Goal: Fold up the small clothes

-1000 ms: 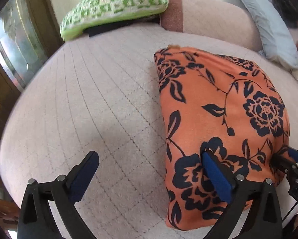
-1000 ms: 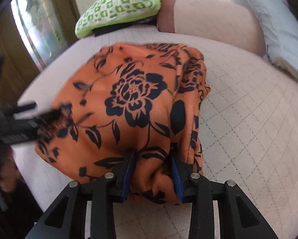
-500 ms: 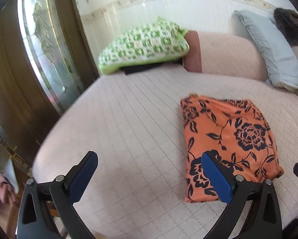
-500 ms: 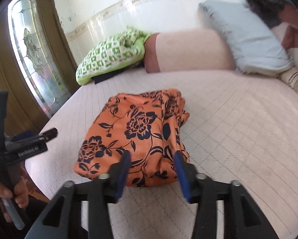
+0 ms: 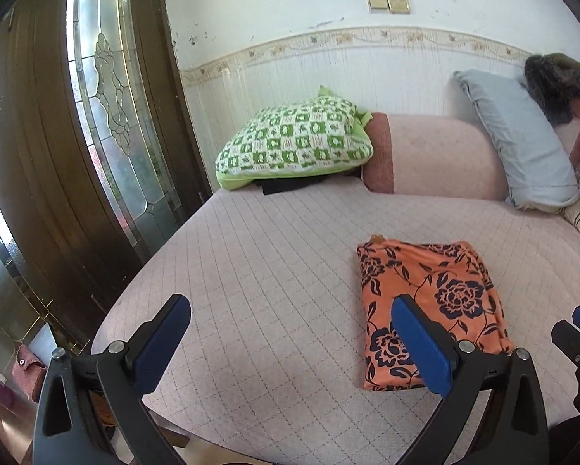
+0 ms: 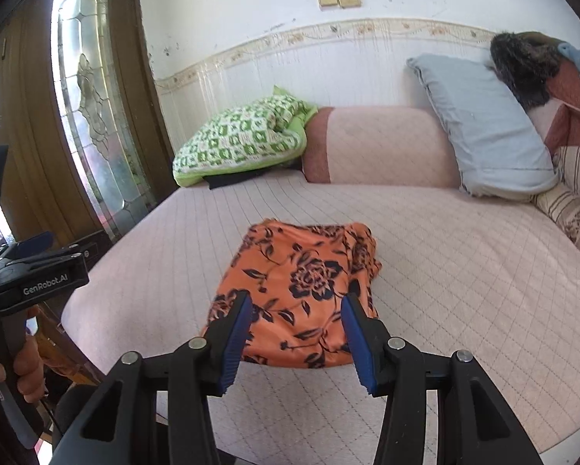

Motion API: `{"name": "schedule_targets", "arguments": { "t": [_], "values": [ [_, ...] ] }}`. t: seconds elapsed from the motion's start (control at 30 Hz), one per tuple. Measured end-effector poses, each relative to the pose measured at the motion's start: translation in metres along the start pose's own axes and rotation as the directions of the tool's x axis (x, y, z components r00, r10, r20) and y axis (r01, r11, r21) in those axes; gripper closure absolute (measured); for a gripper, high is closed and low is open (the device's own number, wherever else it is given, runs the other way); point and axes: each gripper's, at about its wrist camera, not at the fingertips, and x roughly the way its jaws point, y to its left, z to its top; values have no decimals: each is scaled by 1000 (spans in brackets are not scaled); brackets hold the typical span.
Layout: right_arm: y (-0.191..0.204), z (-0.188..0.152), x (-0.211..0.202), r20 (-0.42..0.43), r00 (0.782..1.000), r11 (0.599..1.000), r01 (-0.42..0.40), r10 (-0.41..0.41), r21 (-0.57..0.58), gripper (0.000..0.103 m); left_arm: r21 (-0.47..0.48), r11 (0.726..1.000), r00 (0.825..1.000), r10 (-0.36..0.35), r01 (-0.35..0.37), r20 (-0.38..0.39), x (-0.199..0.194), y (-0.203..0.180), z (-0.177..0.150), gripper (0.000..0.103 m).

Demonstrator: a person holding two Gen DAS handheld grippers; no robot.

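Both grippers pull back and let go. Left gripper (image 5: 290, 333) and right gripper (image 6: 296, 329) are spread wide, holding nothing. Orange cloth (image 6: 301, 283) lies folded just past the right fingers; folding looks done.

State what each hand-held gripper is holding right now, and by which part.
Nothing is held. The left hand-held gripper and right hand-held gripper are both open and clear of the folded orange floral garment, which lies on the bed.

"GenRobot.AI" on left gripper (image 6: 38, 250)
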Motion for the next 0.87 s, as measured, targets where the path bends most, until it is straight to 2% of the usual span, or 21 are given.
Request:
{"name": "schedule_targets", "arguments": {
  "t": [0.3, 0.5, 0.53, 0.57, 0.63, 0.7, 0.8, 0.87],
  "values": [
    [14, 7, -11, 18, 1000, 999, 8, -8, -43, 51, -35, 999, 997, -22, 24, 78, -32, 7, 12, 0],
    [17, 4, -4, -11, 1000, 999, -4, 3, -40, 51, 25, 1000, 990, 10, -13, 142, -51, -2, 14, 0],
    [18, 4, -4, -12, 1000, 999, -4, 4, -44, 51, 50, 999, 989, -13, 6, 149, -54, -5, 14, 0],
    [19, 4, -4, -12, 1000, 999, -4, 4, -46, 51, 72, 996, 986, -68, 58, 149, -57, -7, 13, 0],
    [21, 4, -4, -9, 1000, 999, -3, 3, -54, 51, 32, 990, 976, -144, 140, 162, -63, -3, 12, 0],
    [21, 4, -4, -4, 1000, 998, 3, -3, -58, 51, 1, 986, 972, -165, 168, 168, -66, 2, 15, 0],
    [17, 7, -5, -1, 1000, 999, 8, -8, -43, 51, 9, 995, 985, -101, 100, 144, -60, 3, 19, 0],
    [14, 9, -7, 5, 1000, 999, 15, -15, -34, 51, -1, 995, 987, -99, 100, 128, -54, 6, 19, 0]
  ]
}}
